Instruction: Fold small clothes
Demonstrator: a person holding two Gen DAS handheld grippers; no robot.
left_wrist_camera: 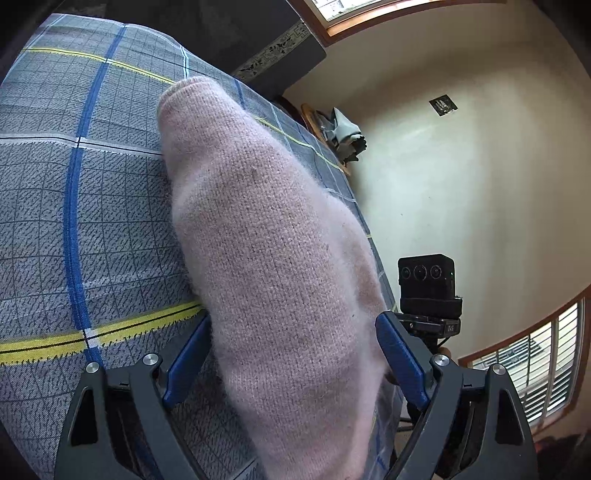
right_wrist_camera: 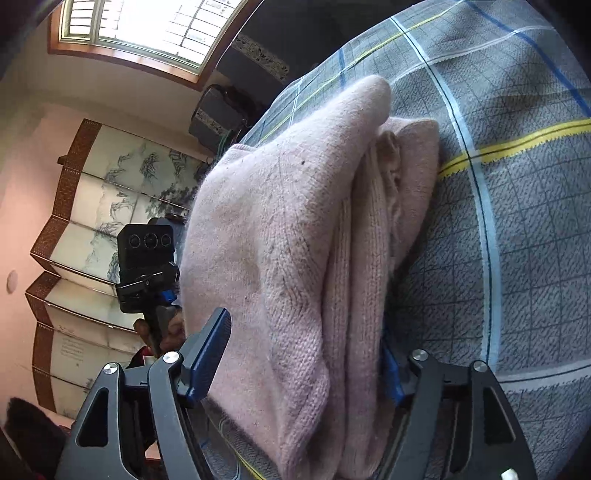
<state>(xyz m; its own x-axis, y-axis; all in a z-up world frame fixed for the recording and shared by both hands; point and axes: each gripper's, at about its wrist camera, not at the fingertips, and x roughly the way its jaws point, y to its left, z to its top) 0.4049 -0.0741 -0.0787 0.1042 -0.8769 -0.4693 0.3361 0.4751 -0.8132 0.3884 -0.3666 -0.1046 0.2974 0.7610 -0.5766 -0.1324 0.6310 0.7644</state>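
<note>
Pale pink knit sweater [left_wrist_camera: 273, 258]; grey plaid bedcover [left_wrist_camera: 74, 206], blue-yellow stripes

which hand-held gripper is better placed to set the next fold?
Right, probably. The right hand-held gripper straddles the layered edge of the pink knitted garment; the left hand-held gripper only brackets its smooth top.

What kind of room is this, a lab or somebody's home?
Most likely a home, perhaps a bedroom: a pink knit garment lies on a plaid bedspread, with a painted folding screen and a wood-framed window nearby.
</note>
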